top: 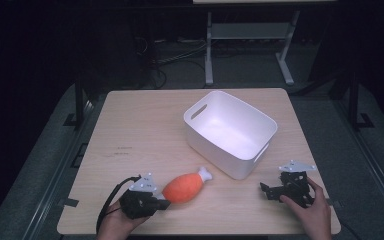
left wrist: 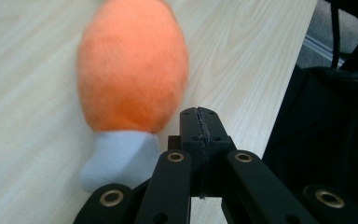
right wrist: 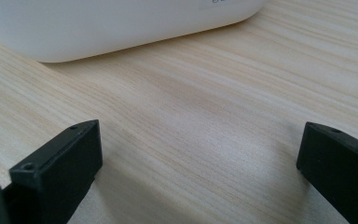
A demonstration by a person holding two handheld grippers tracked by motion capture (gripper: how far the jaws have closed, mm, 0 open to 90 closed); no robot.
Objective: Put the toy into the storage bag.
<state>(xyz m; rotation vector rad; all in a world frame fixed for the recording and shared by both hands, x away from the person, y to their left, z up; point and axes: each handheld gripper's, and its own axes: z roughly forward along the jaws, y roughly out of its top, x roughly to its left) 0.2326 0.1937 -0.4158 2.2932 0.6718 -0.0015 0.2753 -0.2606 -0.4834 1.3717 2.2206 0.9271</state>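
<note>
Orange toy (top: 182, 188): I see it lying on the table (top: 145, 125), near edge, left of centre.
Left gripper (top: 166, 204): jaws pressed together, empty, just beside the toy's near end.
Right gripper (top: 266, 190): jaws wide apart, empty, near right.
Bin (top: 230, 131): white, right of centre.

We see a fuzzy orange plush drumstick (left wrist: 133, 70) with a white cloth end, a smooth, slightly glossy white plastic bin (top: 230, 131), a matt pale wood-grain table (top: 135, 135), and matt black plastic jaws.
</note>
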